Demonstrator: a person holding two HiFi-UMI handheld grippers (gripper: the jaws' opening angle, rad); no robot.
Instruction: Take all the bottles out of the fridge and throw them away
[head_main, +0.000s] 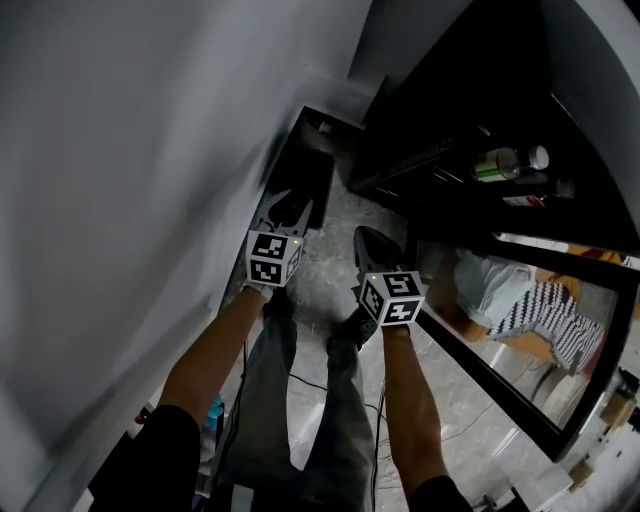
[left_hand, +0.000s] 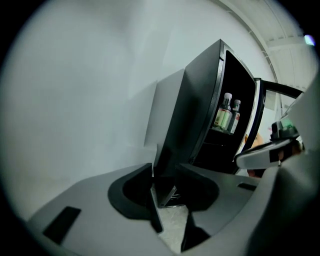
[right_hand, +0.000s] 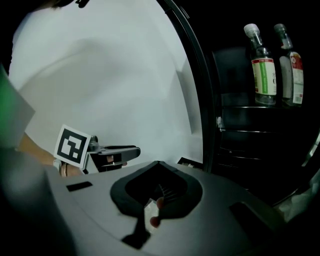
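Two grippers, both empty. The left gripper (left_hand: 165, 171) has its jaws parted with nothing in the gap; you just see a bit of pale floor (left_hand: 173, 220) and the foot of the fridge (left_hand: 197, 115) through it. The right gripper (right_hand: 157, 167) has its jaws pressed together, nothing pinched.

From the head view they're held out side by side, close but not touching. Each has a marker cube (head_main: 272, 258) on top and both point toward the fridge. Bare forearms run back from them, with dark trousers underneath. A white wall (head_main: 140, 150) runs along the left.

The fridge is black with its door (left_hand: 257, 115) swung open. The stuff to bin is still inside: a green-label bottle (right_hand: 263, 67) and a red-label bottle (right_hand: 293, 65), both clear. They stand upright right beside each other on a shelf (right_hand: 260, 107), well apart from both grippers. More dark shelves sit below that one, too dim to make out much.
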